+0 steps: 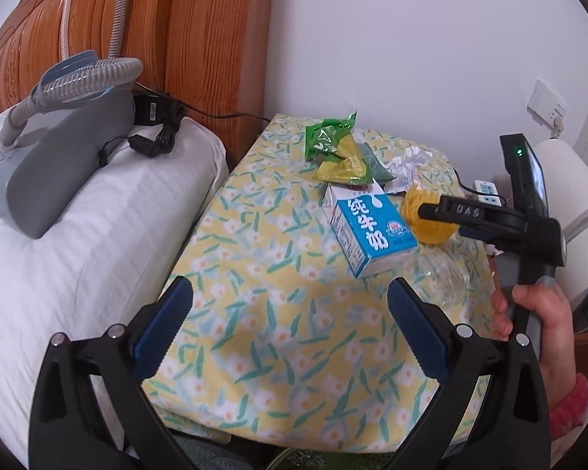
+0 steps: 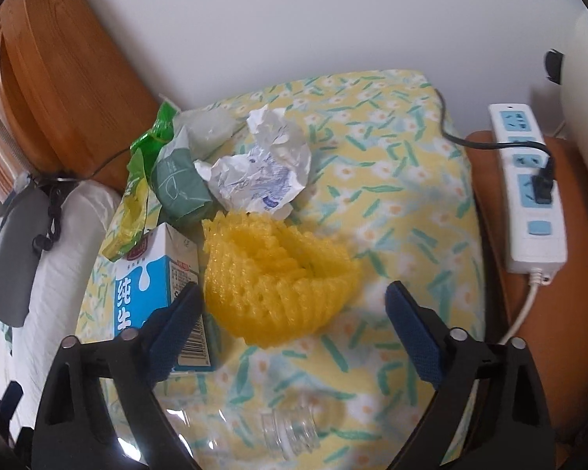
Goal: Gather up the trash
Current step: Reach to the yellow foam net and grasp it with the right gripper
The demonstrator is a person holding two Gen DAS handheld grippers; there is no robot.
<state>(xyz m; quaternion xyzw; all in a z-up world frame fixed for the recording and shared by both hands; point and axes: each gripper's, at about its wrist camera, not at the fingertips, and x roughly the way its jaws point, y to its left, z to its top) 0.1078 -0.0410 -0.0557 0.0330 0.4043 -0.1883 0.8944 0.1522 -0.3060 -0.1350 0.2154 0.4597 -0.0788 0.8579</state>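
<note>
Right gripper (image 2: pixel 294 305) open over foam net (image 2: pixel 282 278); left gripper (image 1: pixel 290 305) open, bare cloth (image 1: pixel 254 274) below.

cloth (image 2: pixel 392 203): matt woven floral | net (image 2: pixel 282 286): yellow foam mesh | carton (image 1: pixel 368 231): smooth printed card | paper (image 2: pixel 262 168): crumpled | wrapper (image 1: pixel 329 137): glossy plastic | headboard (image 1: pixel 200 39): varnished wood

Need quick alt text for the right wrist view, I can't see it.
The open right claw hovers over a yellow foam fruit net on a floral cloth, its pads clear of it. A milk carton stands left, crumpled paper behind, a clear bottle below.
</note>
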